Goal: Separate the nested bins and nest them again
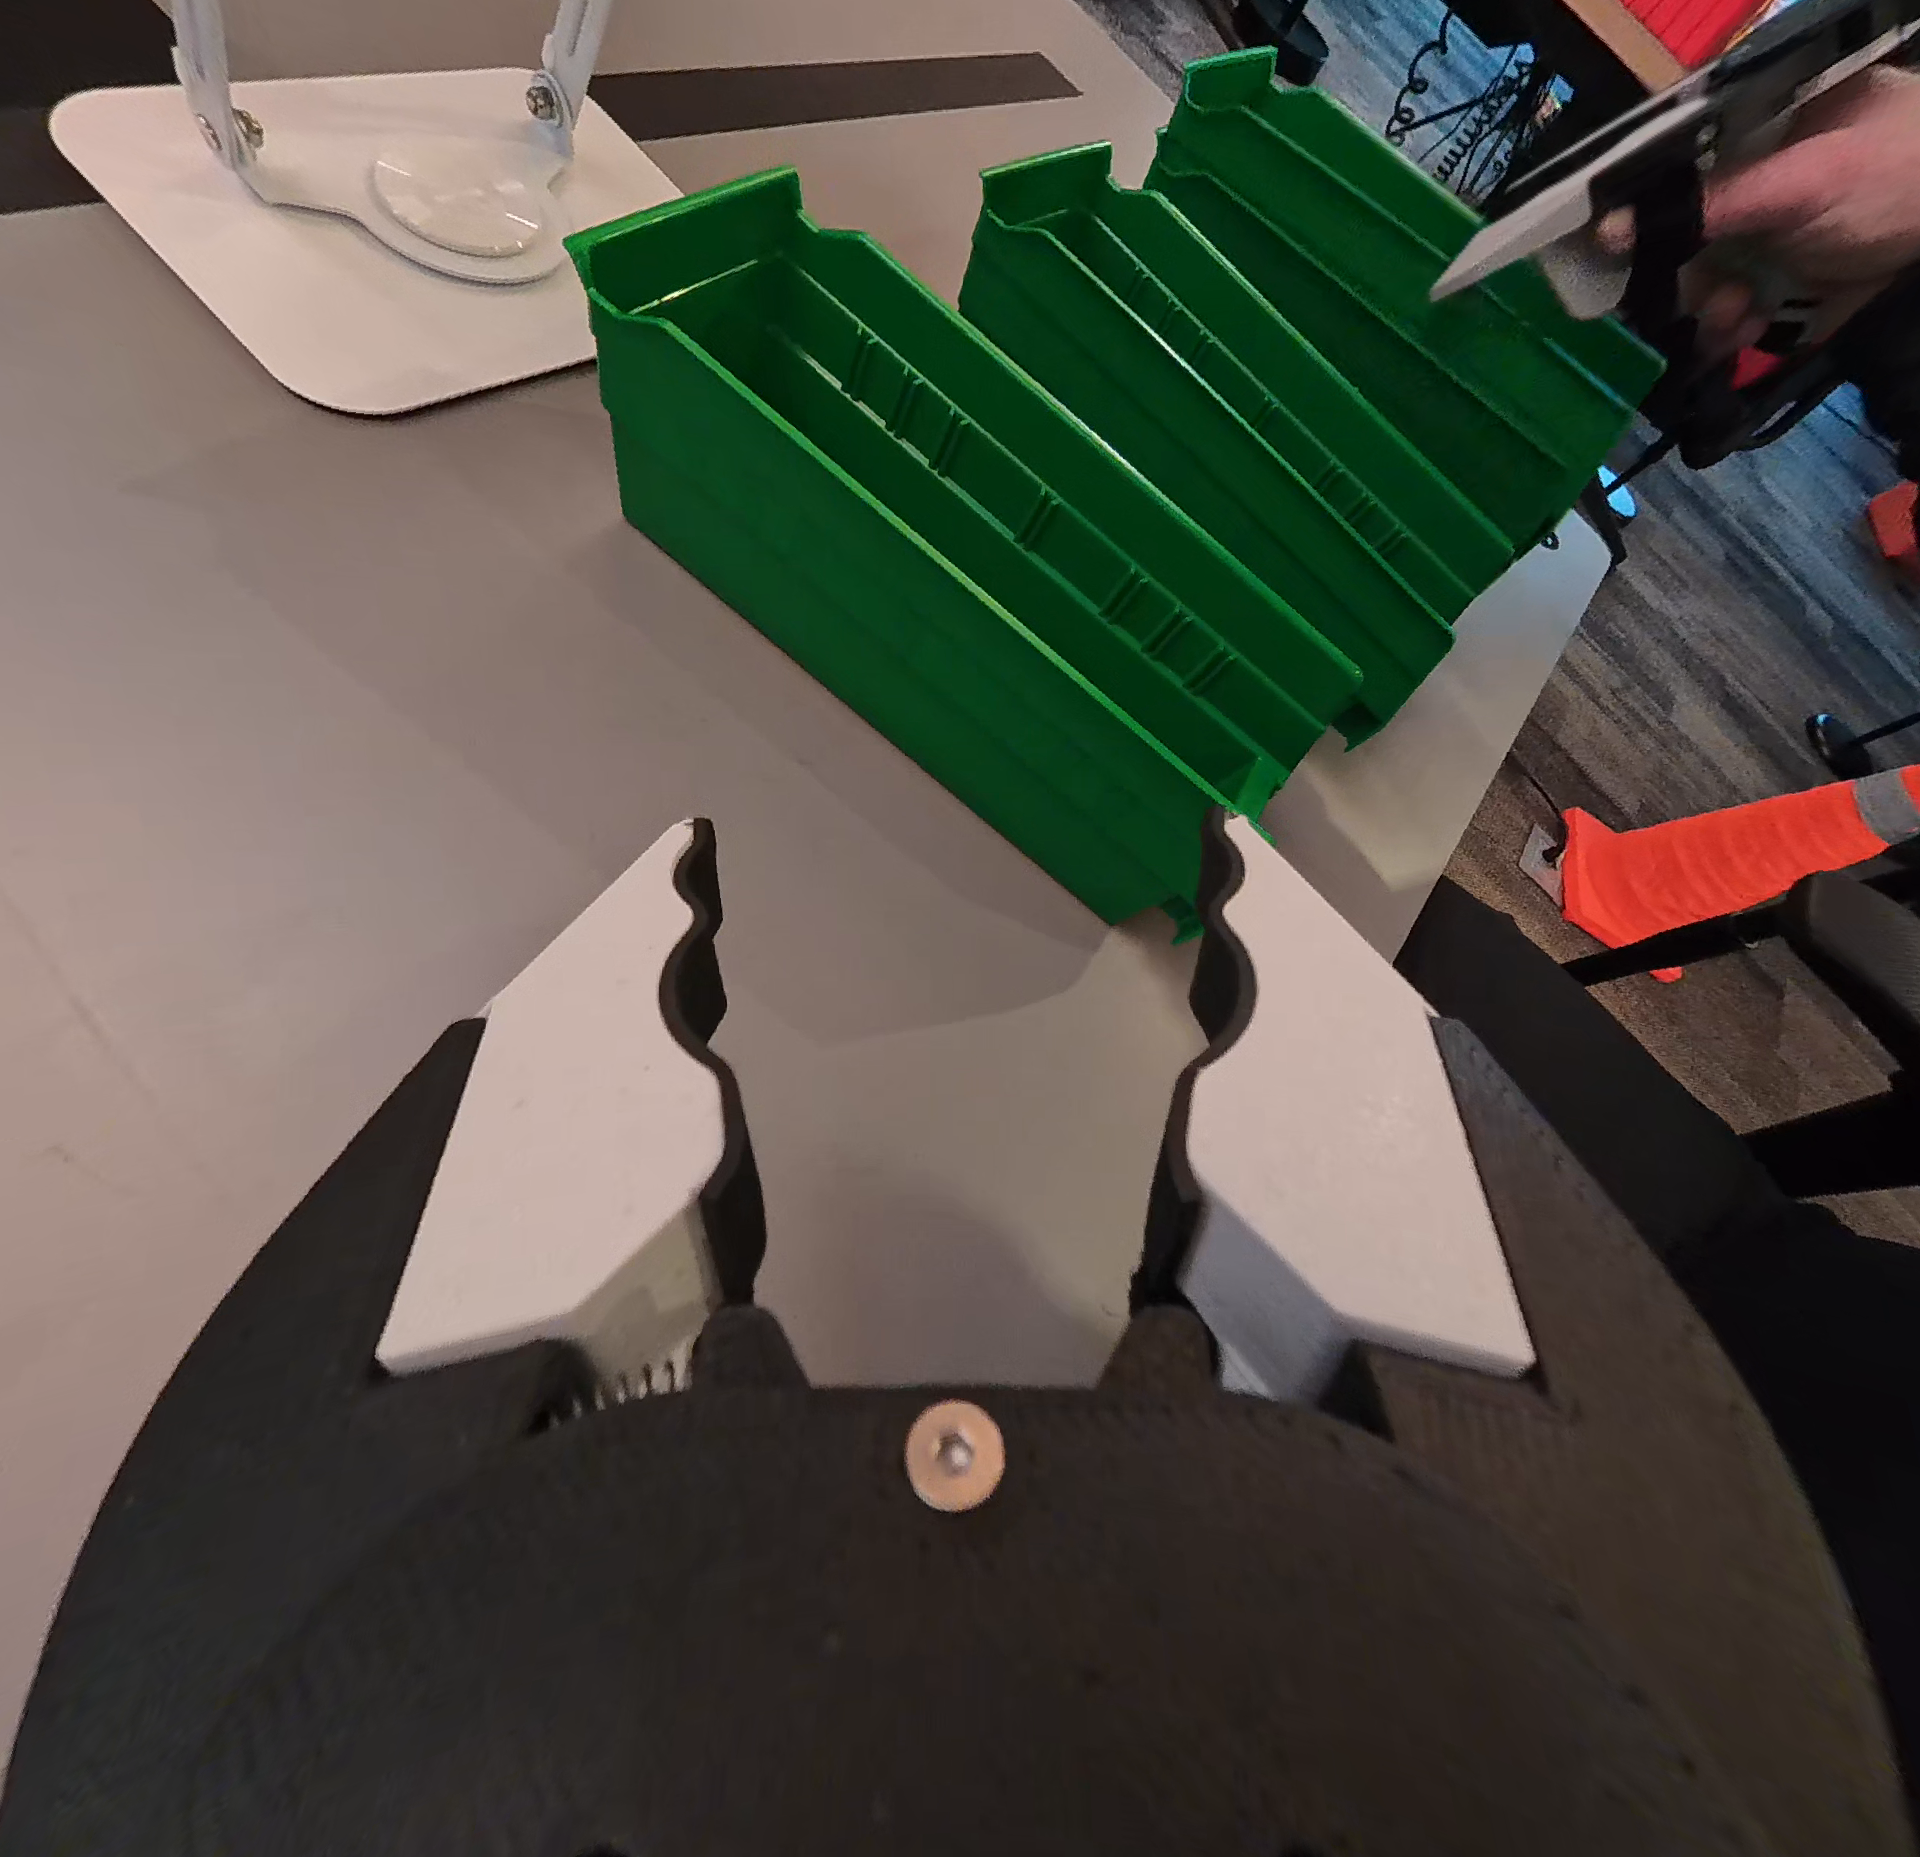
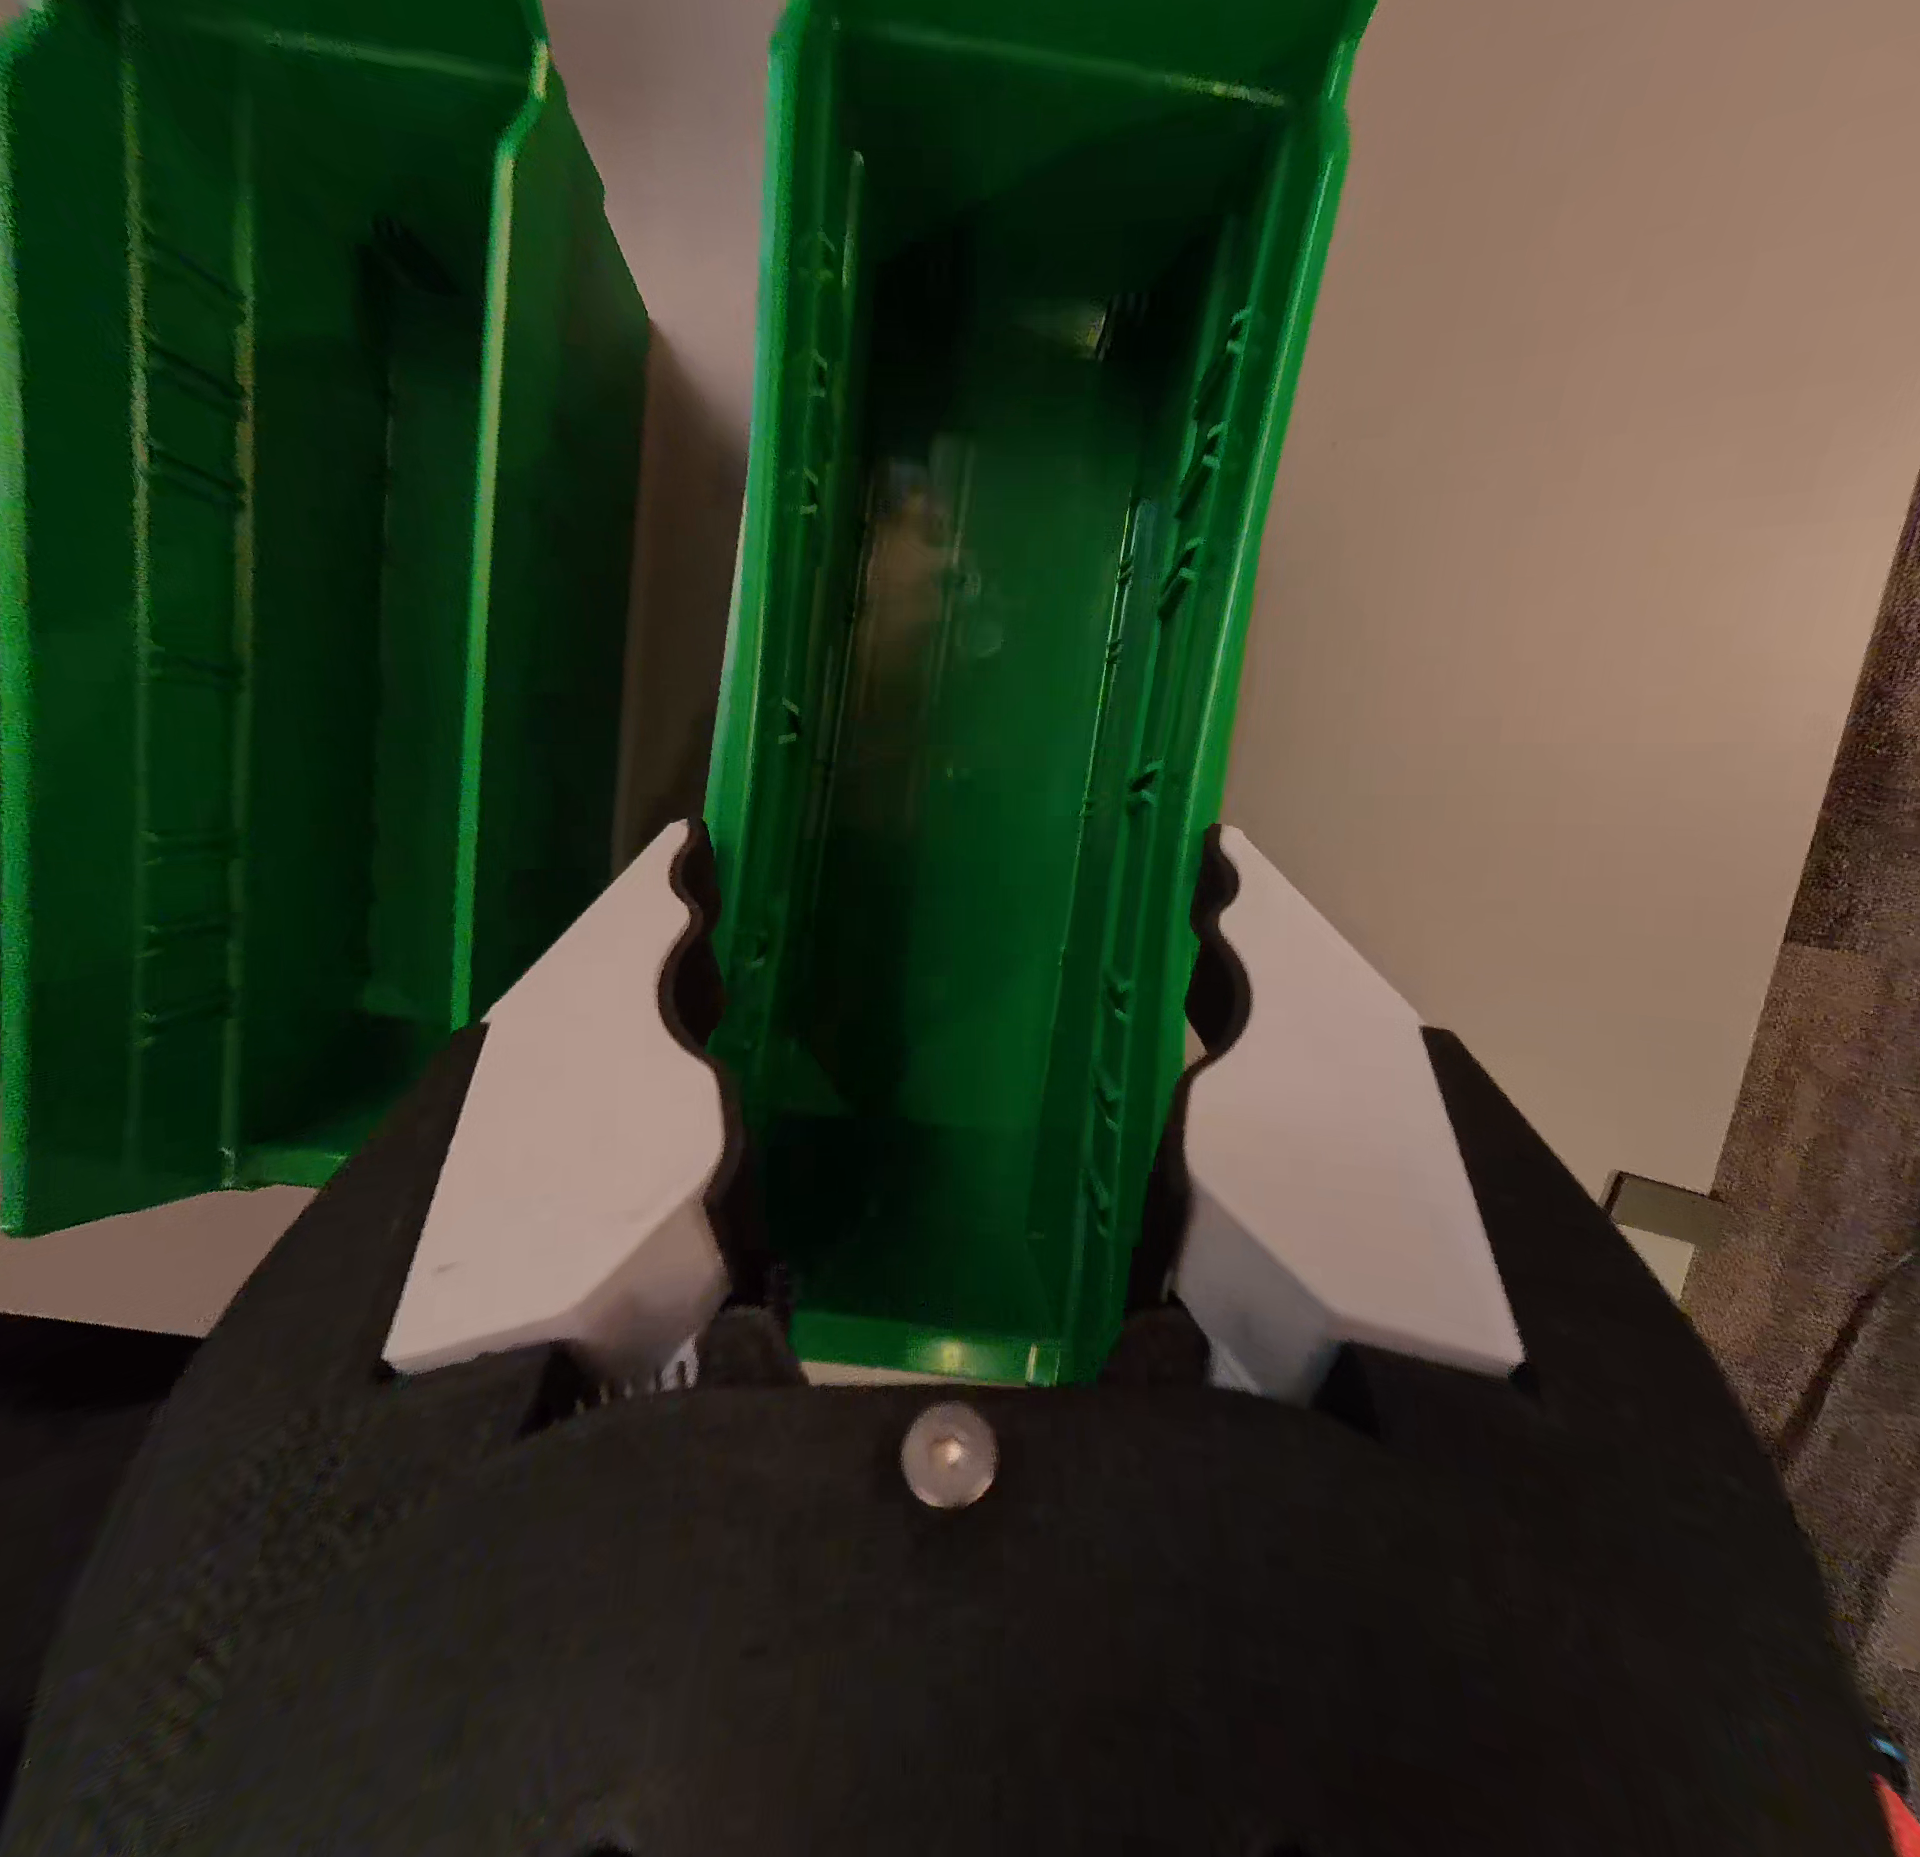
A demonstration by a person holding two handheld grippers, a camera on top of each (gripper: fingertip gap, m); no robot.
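Three green bins stand apart, side by side on the grey table: a near bin (image 1: pixel 935 560), a middle bin (image 1: pixel 1195 405) and a far bin (image 1: pixel 1403 280). My left gripper (image 1: pixel 956 872) is open and empty, low over the table, with its right fingertip at the near bin's front corner. My right gripper (image 1: pixel 1538 249), held by a hand, is at the far bin's end. In the right wrist view this gripper (image 2: pixel 951 872) is open, and its fingers straddle the end of the far bin (image 2: pixel 987 612). The middle bin (image 2: pixel 260 560) is to its left.
A white stand base (image 1: pixel 364 228) with two white legs sits at the table's back left, next to a black stripe (image 1: pixel 831 93). The table edge (image 1: pixel 1475 851) runs close to the bins' right ends. An orange object (image 1: pixel 1714 862) lies beyond it above the floor.
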